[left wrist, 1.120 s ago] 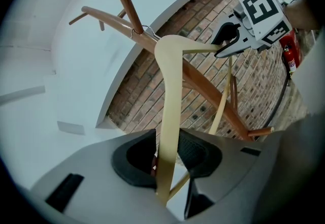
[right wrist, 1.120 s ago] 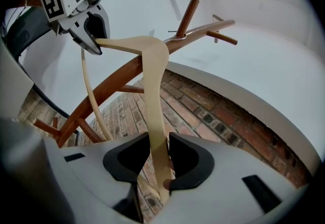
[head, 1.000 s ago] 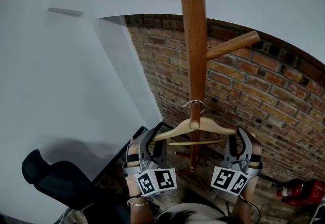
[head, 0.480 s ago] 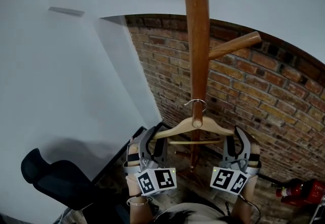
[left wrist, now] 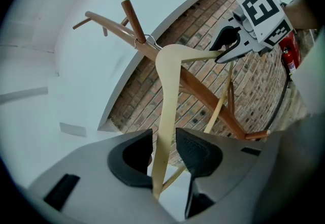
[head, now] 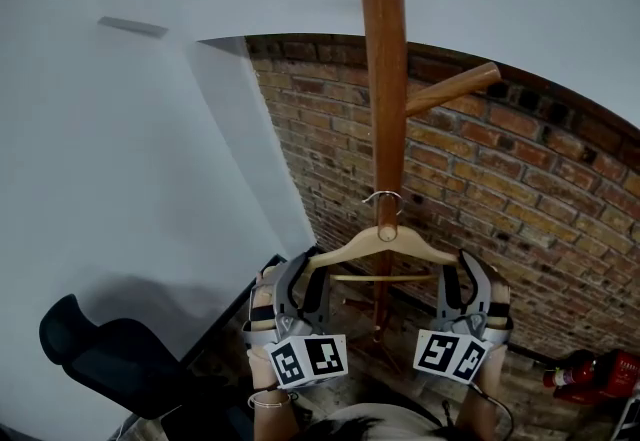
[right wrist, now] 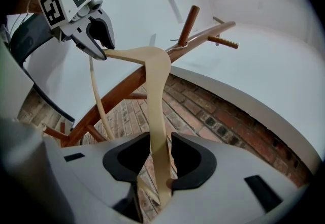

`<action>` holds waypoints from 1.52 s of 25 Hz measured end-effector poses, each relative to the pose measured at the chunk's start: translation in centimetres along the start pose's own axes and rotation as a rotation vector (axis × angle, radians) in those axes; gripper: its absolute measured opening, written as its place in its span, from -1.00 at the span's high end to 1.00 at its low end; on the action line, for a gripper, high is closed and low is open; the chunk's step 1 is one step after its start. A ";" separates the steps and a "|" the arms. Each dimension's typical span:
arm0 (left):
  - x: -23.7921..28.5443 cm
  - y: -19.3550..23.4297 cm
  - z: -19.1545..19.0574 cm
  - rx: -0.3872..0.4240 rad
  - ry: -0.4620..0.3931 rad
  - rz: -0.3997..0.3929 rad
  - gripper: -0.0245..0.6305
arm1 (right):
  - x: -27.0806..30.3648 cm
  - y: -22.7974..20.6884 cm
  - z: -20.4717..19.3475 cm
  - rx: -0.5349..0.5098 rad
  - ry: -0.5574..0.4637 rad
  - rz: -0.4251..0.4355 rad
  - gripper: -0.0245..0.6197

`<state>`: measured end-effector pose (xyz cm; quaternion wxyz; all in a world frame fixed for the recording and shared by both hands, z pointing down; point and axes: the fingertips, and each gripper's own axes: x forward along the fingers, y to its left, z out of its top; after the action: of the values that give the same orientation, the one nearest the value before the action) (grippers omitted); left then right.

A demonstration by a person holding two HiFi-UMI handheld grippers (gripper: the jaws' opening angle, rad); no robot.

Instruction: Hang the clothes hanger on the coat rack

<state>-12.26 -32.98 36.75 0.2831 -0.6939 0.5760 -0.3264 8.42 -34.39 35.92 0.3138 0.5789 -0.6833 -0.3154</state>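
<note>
The clothes hanger (head: 352, 247) hangs with its wire hook (head: 383, 197) over a peg (head: 386, 232) of the coat rack (head: 385, 79). Its long axis runs straight across from 1 hand to the other, square to the upright pole. The left tongs (head: 300, 269) sit at its left end and the right tongs (head: 462, 264) at its right end, both about equally near, with the peg midway between them and just ahead. In the left gripper view the left tongs (left wrist: 163, 136) are opening: the pale wooden arm runs between the 2 pads, with brick showing in the gap beside the right-hand pad. In the right gripper view the right tongs (right wrist: 158, 141) look clamped on the other arm, which fills the space at the pad tips. The hanging appears done. Since each arm lies lengthwise between its pads, the likely exit is to free the right end and draw both tongs back toward the person, not sideways, which could drag the hook off the peg.
</note>
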 end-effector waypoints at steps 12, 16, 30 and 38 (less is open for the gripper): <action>-1.9 -0.2 0.5 -0.007 -0.031 -0.012 0.51 | -1.5 0.1 0.1 0.000 0.012 0.000 0.49; -2.6 0.0 0.6 -0.013 -0.037 -0.002 0.51 | -2.2 0.2 0.0 0.001 0.015 0.001 0.49; -5.3 -1.0 0.5 -0.042 -0.058 -0.007 0.60 | -5.1 0.7 -0.2 0.007 0.011 -0.027 0.55; -7.2 -1.6 -0.5 -0.042 -0.050 -0.019 0.67 | -6.9 1.9 0.3 0.006 0.017 -0.024 0.62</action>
<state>-12.53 -25.66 37.40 0.2796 -0.7130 0.5691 -0.2993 8.00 -27.35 36.81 0.3142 0.5906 -0.6745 -0.3121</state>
